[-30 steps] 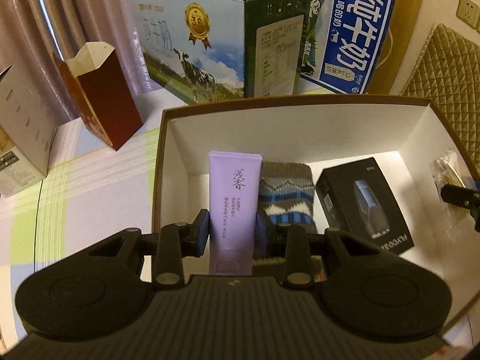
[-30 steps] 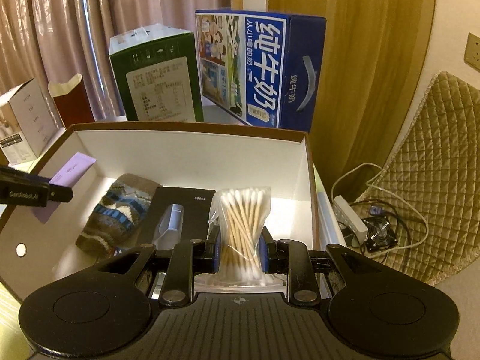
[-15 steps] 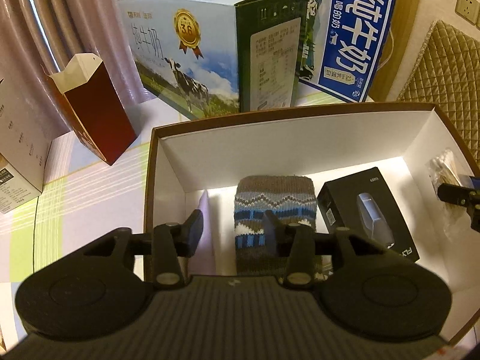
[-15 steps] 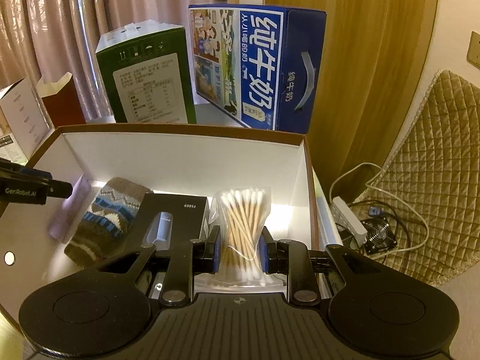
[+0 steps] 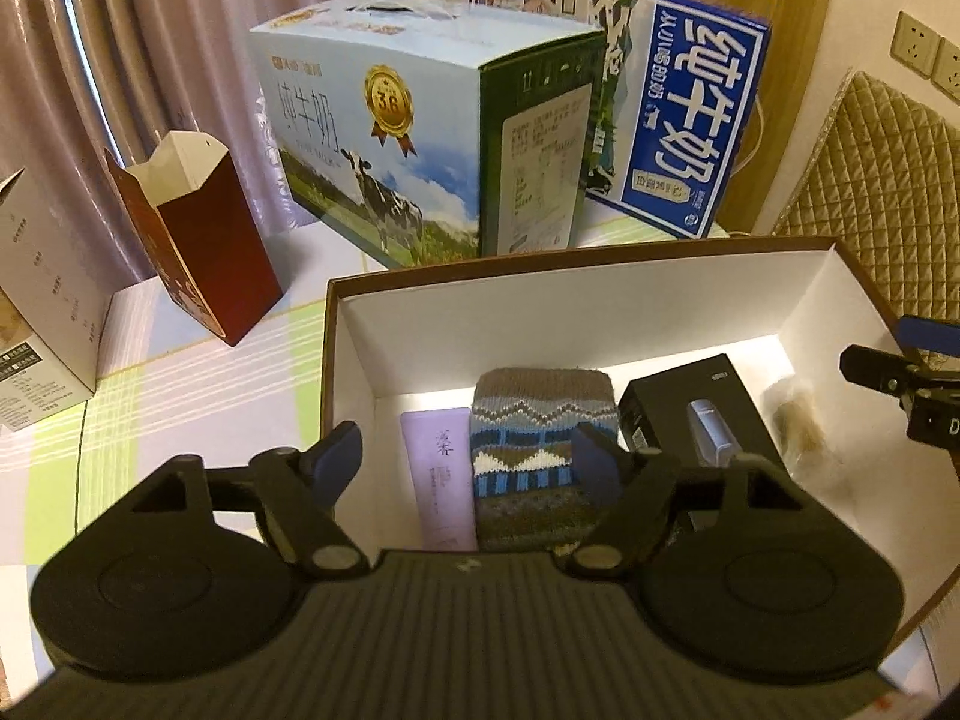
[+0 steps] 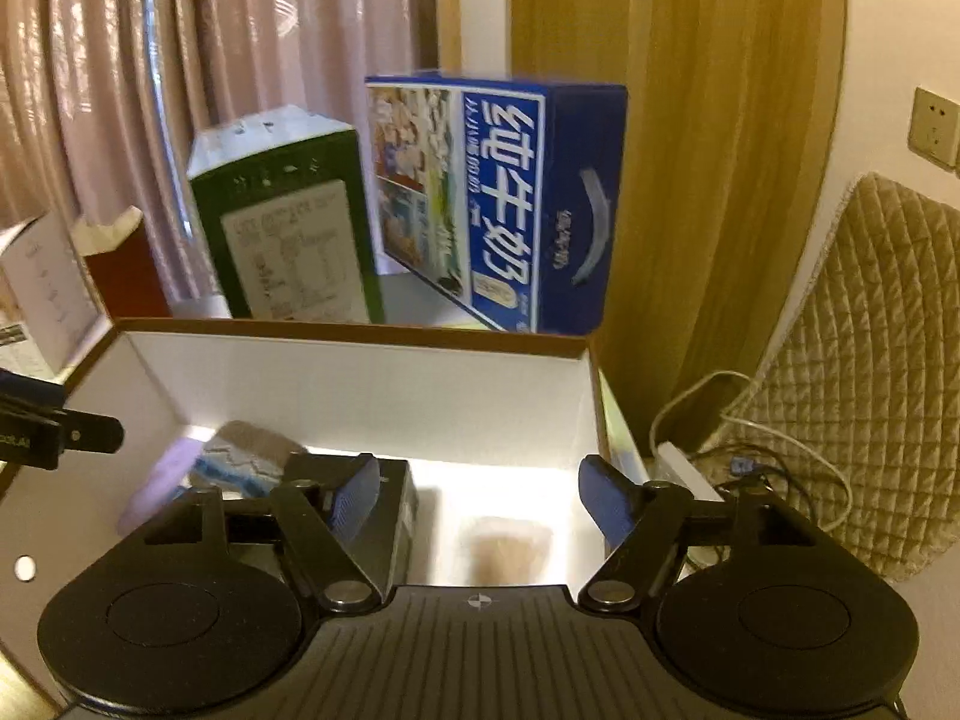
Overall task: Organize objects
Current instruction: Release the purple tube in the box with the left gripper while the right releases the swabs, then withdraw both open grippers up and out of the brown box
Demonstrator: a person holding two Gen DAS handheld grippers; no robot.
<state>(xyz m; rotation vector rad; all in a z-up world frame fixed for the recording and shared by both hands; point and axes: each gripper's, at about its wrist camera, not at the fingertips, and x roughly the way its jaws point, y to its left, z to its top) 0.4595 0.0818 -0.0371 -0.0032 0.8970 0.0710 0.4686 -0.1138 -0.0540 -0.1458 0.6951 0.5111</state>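
Over the box [image 5: 576,294], left wrist view: left gripper [image 5: 474,459] jaws just opened, nothing btwn them; purple tube [image 5: 441,474], knit sock [image 5: 537,450], black carton [image 5: 696,414] lie side by side inside. Prob. near done. Checked cloth on table [image 5: 198,384], curtains behind.

Right wrist view: right gripper [image 6: 480,495] also just opened, empty; swab bag [image 6: 507,546] dropped w/ the rest. Wall socket [image 6: 933,123], cables on floor.

I see a matt white cardboard box [image 5: 540,312], a rough knitted sock [image 5: 537,438], a smooth plastic tube [image 5: 441,474] and glossy milk cartons [image 5: 420,138].
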